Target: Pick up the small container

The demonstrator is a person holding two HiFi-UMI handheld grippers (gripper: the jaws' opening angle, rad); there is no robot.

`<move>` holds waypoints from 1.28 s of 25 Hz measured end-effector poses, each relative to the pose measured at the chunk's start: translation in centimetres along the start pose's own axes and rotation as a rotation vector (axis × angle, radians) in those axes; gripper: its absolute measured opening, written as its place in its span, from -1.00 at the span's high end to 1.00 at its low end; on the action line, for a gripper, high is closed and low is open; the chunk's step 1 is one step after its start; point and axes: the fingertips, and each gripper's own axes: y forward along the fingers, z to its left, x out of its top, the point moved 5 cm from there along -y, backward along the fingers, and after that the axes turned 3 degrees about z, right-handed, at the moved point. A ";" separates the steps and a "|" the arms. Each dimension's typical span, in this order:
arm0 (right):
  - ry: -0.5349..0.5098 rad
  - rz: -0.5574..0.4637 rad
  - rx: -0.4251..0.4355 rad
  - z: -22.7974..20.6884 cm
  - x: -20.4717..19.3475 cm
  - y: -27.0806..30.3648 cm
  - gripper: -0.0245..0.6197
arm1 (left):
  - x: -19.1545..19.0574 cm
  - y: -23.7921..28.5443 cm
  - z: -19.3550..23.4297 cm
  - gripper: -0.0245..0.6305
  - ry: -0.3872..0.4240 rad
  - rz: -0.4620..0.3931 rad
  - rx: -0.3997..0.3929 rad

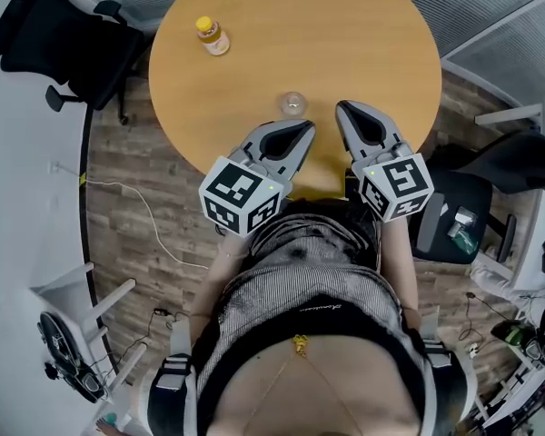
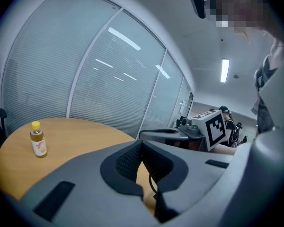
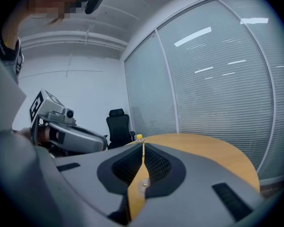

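A small clear container [image 1: 292, 104] stands on the round wooden table [image 1: 345, 34] near its front edge. It sits just beyond and between my two grippers. My left gripper [image 1: 303, 128] hovers over the table's edge with its jaws shut and nothing in them. My right gripper [image 1: 344, 108] is level with the container on its right, jaws shut and empty. In the right gripper view the container [image 3: 143, 184] shows through the slit under the closed fingertips. The left gripper view [image 2: 142, 144] does not show it.
A small bottle with a yellow cap [image 1: 213, 36] stands at the table's far left, also seen as the bottle [image 2: 38, 140] in the left gripper view. A black office chair [image 1: 59, 39] is left of the table, another chair [image 1: 459, 212] at the right. Glass walls with blinds surround the room.
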 end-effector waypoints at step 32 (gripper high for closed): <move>0.092 0.024 -0.211 1.4 -0.7 3.8 0.85 | -0.2 -2.6 9.4 0.87 -0.006 0.073 -0.059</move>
